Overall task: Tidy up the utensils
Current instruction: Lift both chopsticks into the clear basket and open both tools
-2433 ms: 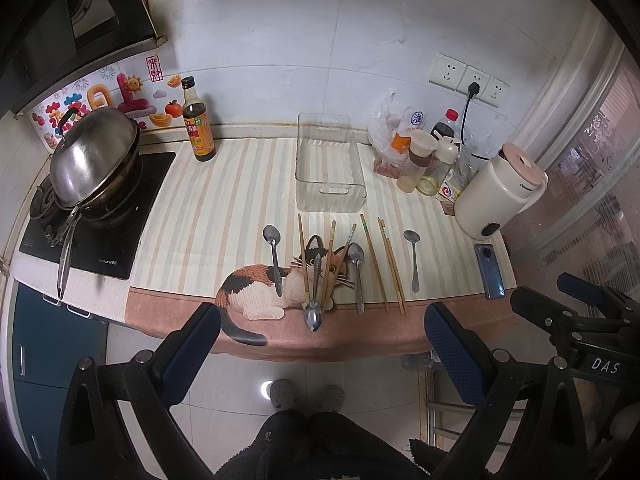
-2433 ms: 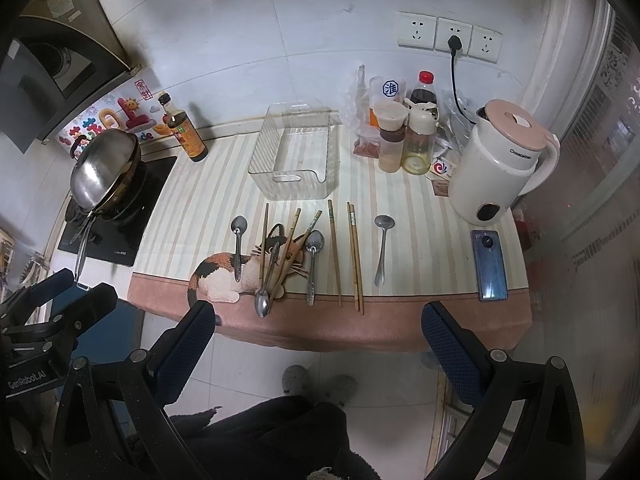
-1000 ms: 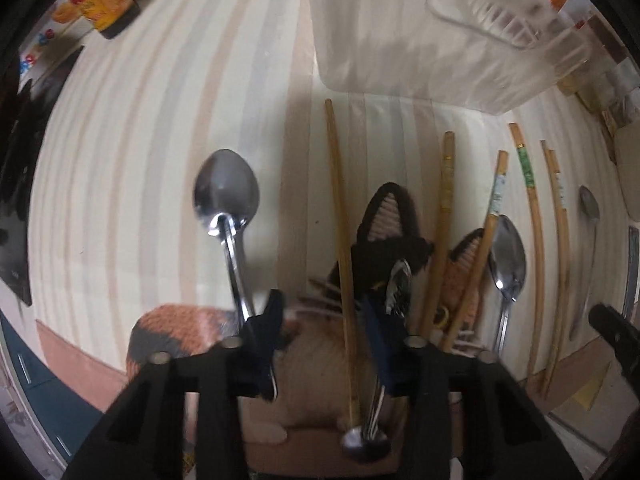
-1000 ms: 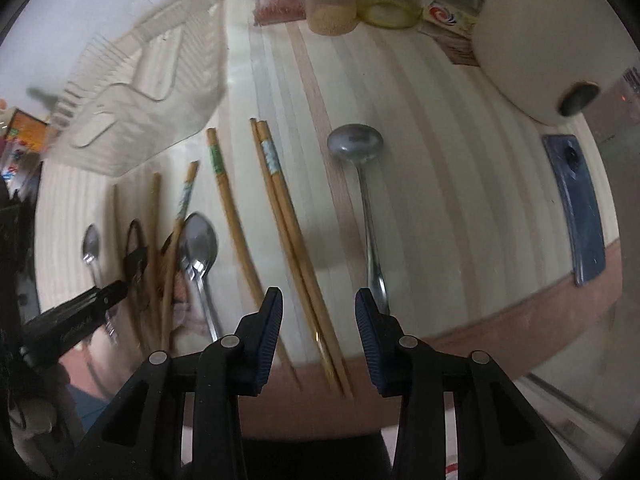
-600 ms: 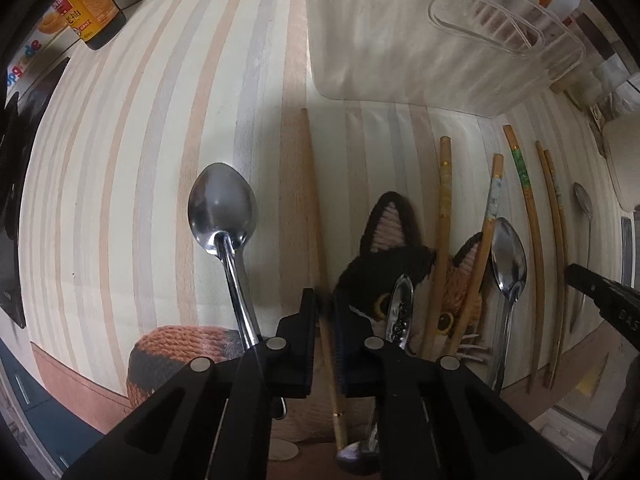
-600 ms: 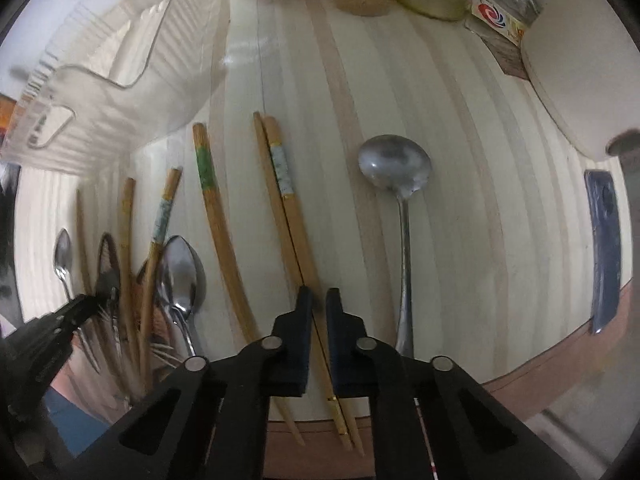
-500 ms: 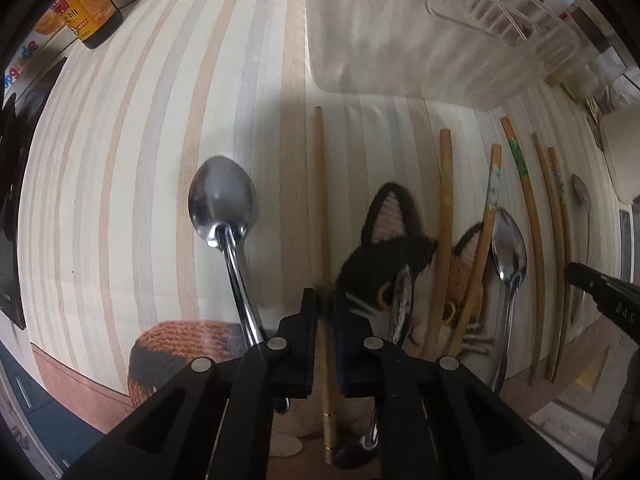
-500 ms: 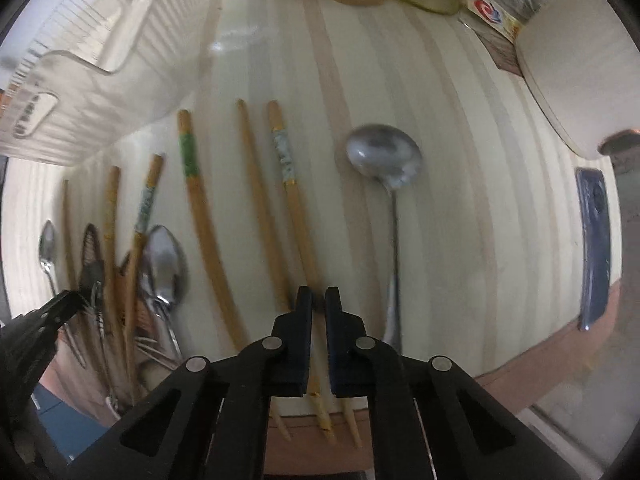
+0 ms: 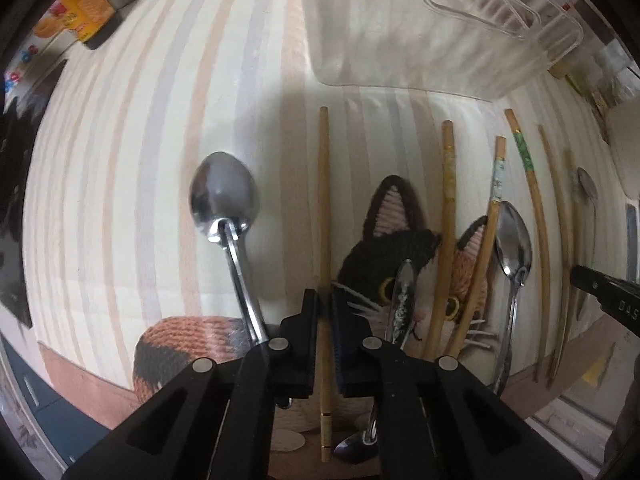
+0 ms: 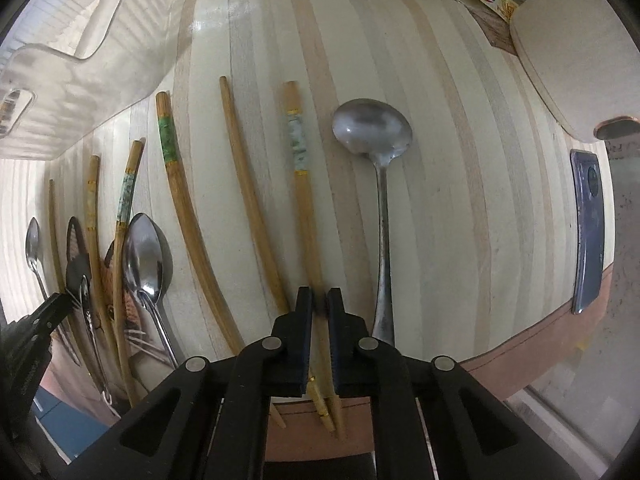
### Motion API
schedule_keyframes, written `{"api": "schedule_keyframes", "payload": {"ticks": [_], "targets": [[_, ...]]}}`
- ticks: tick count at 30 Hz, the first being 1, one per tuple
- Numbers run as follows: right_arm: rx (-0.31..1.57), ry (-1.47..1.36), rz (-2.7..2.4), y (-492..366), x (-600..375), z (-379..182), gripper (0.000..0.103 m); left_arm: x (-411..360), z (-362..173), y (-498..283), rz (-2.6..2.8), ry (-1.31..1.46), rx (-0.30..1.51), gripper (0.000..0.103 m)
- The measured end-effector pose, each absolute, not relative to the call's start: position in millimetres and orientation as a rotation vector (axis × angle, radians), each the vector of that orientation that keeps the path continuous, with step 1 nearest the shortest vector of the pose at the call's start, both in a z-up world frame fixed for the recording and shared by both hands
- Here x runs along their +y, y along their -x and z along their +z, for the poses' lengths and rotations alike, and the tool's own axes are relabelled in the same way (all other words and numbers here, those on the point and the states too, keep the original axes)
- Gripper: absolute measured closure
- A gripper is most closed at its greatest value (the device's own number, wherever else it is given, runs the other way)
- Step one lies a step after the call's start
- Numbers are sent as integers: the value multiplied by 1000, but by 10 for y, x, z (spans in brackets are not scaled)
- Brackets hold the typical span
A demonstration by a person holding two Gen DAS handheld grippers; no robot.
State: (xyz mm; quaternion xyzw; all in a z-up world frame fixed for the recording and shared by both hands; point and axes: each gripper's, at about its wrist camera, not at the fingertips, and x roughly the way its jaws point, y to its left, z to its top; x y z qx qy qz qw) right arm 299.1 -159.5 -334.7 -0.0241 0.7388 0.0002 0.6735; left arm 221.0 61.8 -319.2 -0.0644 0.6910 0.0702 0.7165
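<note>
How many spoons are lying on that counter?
4. The leftmost spoon lies on the striped mat; the reversed spoon on the cat picture; the third spoon beside its ear; the far-right spoon at the row's right end. None seems hidden.

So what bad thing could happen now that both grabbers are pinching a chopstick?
The left gripper pinches its plain chopstick near one end, so the long end might swing and knock the spoon beside it. The right gripper holds a banded chopstick close to another chopstick, which might get dragged along.

clear bin (image 9: 420, 40) ahead, spoon (image 10: 380, 200) beside right claw (image 10: 319, 300)
</note>
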Motion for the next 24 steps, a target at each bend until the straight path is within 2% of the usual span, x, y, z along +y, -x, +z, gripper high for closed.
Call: {"api": "schedule_keyframes", "payload": {"ticks": [7, 16, 21, 24], "targets": [[1581, -6, 66, -2878, -1763, -3173, 97, 565, -2736, -2133, 221, 99, 1413, 99], [1414, -133, 190, -3009, -1865, -2305, 97, 752, -1861, -2108, 271, 142, 1241, 99], [1333, -234, 322, -3407, -1687, -1682, 97, 798, -1323, -2490, 206, 215, 1146, 99], [1317, -254, 384, -3744, -1479, -1541, 97, 806, -1139, -2880, 154, 279, 1128, 99]]}}
